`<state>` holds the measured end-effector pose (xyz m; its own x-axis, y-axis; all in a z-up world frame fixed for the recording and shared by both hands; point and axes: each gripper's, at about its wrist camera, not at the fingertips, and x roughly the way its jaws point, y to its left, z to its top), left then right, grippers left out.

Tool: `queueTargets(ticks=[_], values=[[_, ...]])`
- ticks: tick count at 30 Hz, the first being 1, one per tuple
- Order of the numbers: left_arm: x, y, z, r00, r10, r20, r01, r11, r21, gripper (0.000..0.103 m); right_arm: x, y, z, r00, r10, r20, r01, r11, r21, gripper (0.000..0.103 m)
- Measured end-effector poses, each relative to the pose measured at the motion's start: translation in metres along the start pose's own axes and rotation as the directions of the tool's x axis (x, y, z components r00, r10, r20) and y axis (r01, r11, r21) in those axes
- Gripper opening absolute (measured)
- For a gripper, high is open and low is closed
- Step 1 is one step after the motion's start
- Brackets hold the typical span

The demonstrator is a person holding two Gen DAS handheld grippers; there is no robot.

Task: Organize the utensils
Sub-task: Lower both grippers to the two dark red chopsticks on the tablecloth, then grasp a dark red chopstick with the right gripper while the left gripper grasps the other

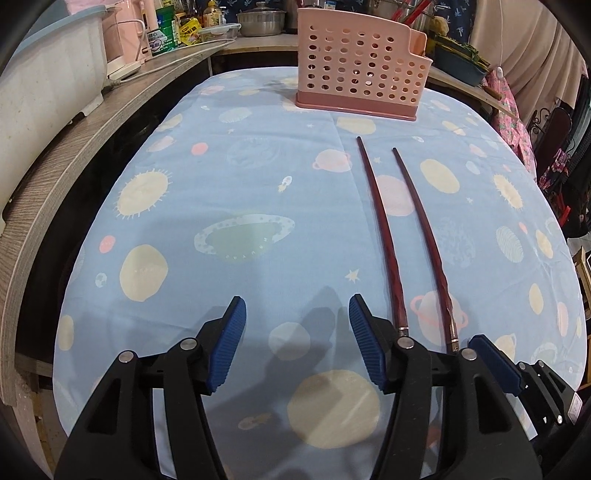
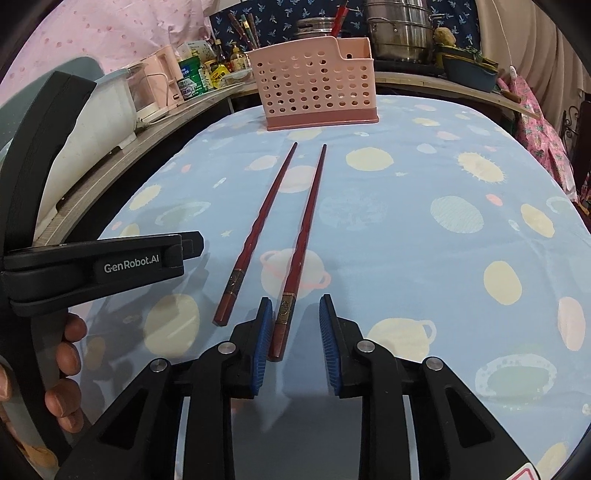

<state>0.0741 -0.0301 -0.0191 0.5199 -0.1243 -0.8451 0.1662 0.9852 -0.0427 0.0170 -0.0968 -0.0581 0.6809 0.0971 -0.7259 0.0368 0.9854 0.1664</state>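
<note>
The butt ends of the two dark red chopsticks (image 1: 380,221) are cut off behind the left hand-held gripper (image 1: 297,314) in its own view, and the inside of the pink holed utensil basket (image 2: 314,88) at the far end of the table (image 2: 424,258) cannot be made out. The table wears a pale blue cloth printed with planets, with a crowded wooden counter (image 1: 92,122) of bottles, a kettle and steel pots (image 2: 399,33) running behind and beside it. The left hand-held gripper stands open over bare cloth just beside the chopsticks, while the right hand-held gripper (image 2: 295,317) is open too, the nearer chopstick (image 2: 295,258) lying between its blue pads (image 2: 328,343), close against the left pad, though not pinched.
</note>
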Motion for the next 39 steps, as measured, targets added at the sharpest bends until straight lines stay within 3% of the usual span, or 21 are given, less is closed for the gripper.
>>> queueTargets(ticks=[5,9,19,28,33,39], values=[[0.001,-0.003,-0.002,1.000,-0.004,-0.003,0.004,1.000,0.008,0.058,0.000,-0.007,0.000,1.000,-0.009,-0.002,0.009,1.000,0.012,0.008],[0.001,-0.006,-0.003,1.000,-0.012,-0.007,0.012,1.000,0.016,0.059,-0.001,-0.012,-0.001,1.000,-0.007,0.001,0.007,1.000,0.020,0.007],[-0.002,-0.022,-0.008,0.999,-0.049,-0.010,0.050,0.998,0.039,0.071,-0.009,-0.042,0.000,0.999,-0.043,0.008,0.043,0.995,0.086,0.007],[0.004,-0.037,-0.016,0.998,-0.054,-0.034,0.057,0.996,0.068,0.071,-0.012,-0.053,-0.002,0.999,-0.037,0.010,0.035,0.992,0.122,0.007],[0.005,-0.039,-0.018,0.999,-0.044,-0.029,0.046,0.996,0.075,0.069,-0.013,-0.054,-0.002,0.999,-0.031,0.012,0.029,0.991,0.128,0.007],[0.004,-0.040,-0.017,0.999,-0.034,-0.018,0.035,0.996,0.085,0.051,-0.013,-0.054,-0.003,0.999,-0.031,0.014,0.029,0.991,0.130,0.007]])
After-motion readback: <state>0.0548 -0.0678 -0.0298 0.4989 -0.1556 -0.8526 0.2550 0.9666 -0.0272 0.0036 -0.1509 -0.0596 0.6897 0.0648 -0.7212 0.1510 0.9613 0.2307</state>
